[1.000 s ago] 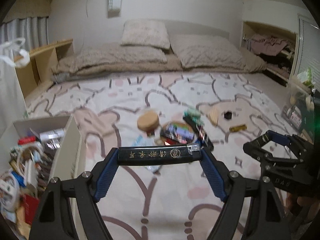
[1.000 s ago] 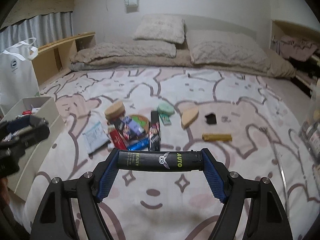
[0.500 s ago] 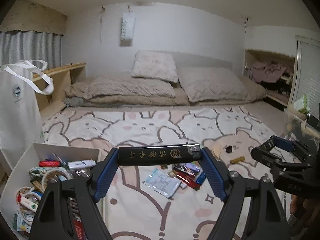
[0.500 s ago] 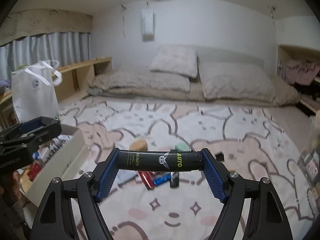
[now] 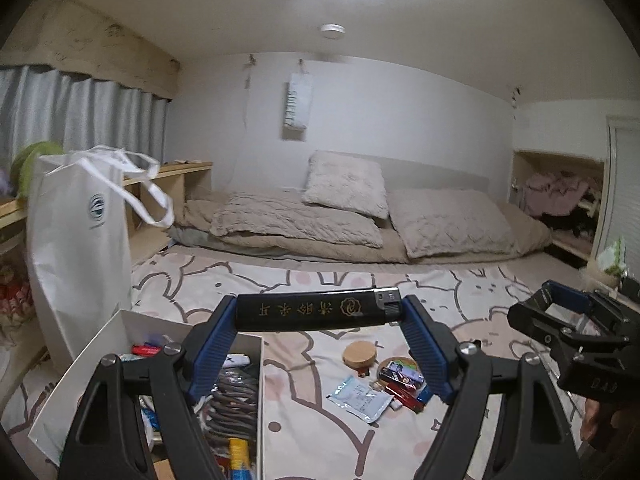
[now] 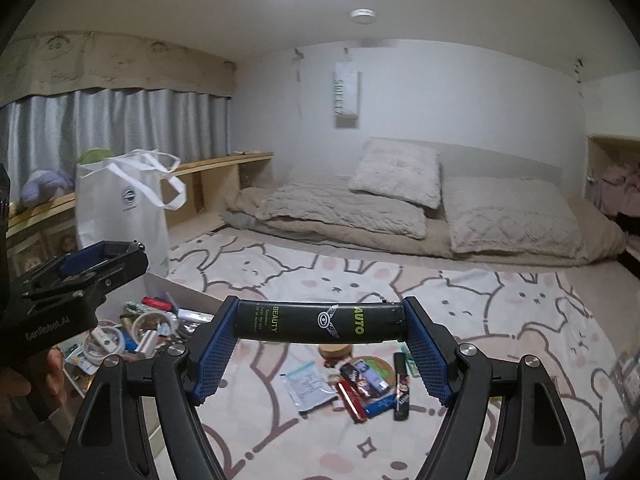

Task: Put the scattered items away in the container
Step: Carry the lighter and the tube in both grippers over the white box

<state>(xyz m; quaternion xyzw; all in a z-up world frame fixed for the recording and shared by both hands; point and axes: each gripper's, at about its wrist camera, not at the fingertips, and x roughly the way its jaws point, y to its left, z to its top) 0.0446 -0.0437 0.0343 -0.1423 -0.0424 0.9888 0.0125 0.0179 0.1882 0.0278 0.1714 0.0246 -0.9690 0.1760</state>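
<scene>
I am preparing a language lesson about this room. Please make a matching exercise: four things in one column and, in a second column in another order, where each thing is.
Things:
1. black lighter
2. black tube
3. white box
4. round wooden lid

Places:
a. on the bunny blanket, among the loose items
b. between the fingers of the right gripper
c. beside the white bag, full of small things
d. between the fingers of the left gripper

Pairs: 1-d, 2-b, 3-c, 4-a
</scene>
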